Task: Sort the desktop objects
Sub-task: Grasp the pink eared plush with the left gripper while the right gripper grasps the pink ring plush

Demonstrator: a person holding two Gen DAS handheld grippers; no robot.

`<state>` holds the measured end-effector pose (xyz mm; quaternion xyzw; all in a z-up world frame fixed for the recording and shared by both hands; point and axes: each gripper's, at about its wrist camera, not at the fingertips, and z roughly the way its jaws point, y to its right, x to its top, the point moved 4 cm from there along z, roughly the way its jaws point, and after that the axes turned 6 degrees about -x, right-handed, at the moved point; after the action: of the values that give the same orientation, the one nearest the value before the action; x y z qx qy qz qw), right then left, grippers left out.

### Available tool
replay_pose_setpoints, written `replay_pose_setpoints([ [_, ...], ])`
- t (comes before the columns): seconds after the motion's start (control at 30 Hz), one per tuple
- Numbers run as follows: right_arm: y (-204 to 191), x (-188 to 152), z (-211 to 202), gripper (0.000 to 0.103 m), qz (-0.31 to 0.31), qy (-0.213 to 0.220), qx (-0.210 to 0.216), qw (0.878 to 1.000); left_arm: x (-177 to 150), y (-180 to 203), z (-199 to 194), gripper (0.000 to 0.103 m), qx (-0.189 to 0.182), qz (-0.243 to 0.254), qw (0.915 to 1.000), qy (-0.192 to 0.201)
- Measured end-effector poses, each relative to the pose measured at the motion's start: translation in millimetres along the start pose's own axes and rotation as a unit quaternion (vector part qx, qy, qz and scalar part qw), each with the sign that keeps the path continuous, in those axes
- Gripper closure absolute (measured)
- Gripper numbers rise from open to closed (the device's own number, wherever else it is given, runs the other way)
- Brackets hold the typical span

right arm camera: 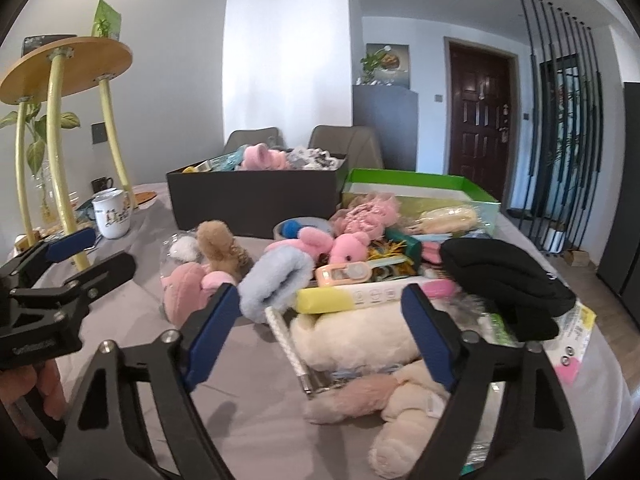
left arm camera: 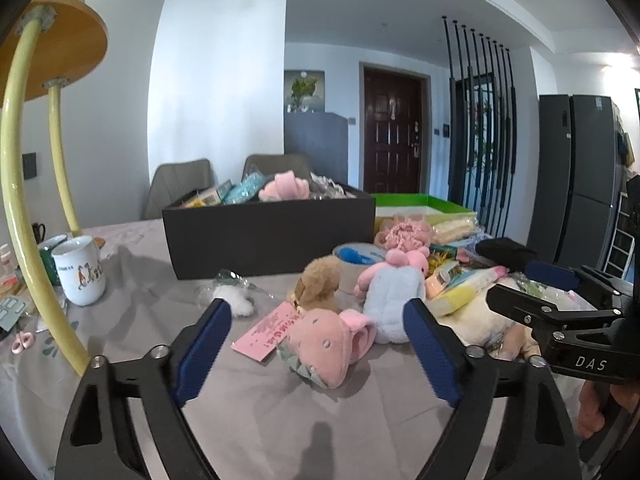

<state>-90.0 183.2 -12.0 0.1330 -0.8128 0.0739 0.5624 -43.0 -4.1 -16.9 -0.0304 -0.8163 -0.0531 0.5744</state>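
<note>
Left tool (left arm camera: 318,336) released, jaws wide, nothing grasped; pink plush (left arm camera: 320,346) lies on bench (left arm camera: 260,420) between pads. Right tool (right arm camera: 320,328) released, hovering over cream plush (right arm camera: 348,336). Beyond: brown plush (left arm camera: 320,282), tape roll (left arm camera: 356,256), then black box (left arm camera: 268,232), full. Green box (right arm camera: 420,188) beside it.

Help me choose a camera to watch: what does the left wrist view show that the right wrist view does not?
Only the left wrist view shows small pink scissors and a pink paper tag on the grey cloth. Only the right shows a cream plush toy between the open right gripper and a green leafy plant. Both share the black cardboard box, white printed mug, and open left gripper.
</note>
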Motion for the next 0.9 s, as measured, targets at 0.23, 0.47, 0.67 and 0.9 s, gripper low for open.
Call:
replay_pose_setpoints([
  [0.23, -23, 1, 8, 0.040, -0.022, -0.024, 0.052, 0.998, -2, -8, 6, 0.035, -0.014, -0.024, 0.9993, -0.023],
  [0.47, -39, 2, 22, 0.057, -0.038, -0.055, 0.087, 0.994, -7, -8, 21, 0.045, -0.028, -0.031, 0.9968, -0.067],
  [0.67, -49, -3, 41, 0.067, -0.039, -0.098, 0.121, 0.987, -11, -8, 38, 0.050, -0.037, -0.038, 0.9935, -0.101],
  [0.9, -51, -3, 54, 0.071, -0.023, -0.121, 0.146, 0.982, -17, -8, 57, 0.051, -0.047, -0.048, 0.9873, -0.144],
])
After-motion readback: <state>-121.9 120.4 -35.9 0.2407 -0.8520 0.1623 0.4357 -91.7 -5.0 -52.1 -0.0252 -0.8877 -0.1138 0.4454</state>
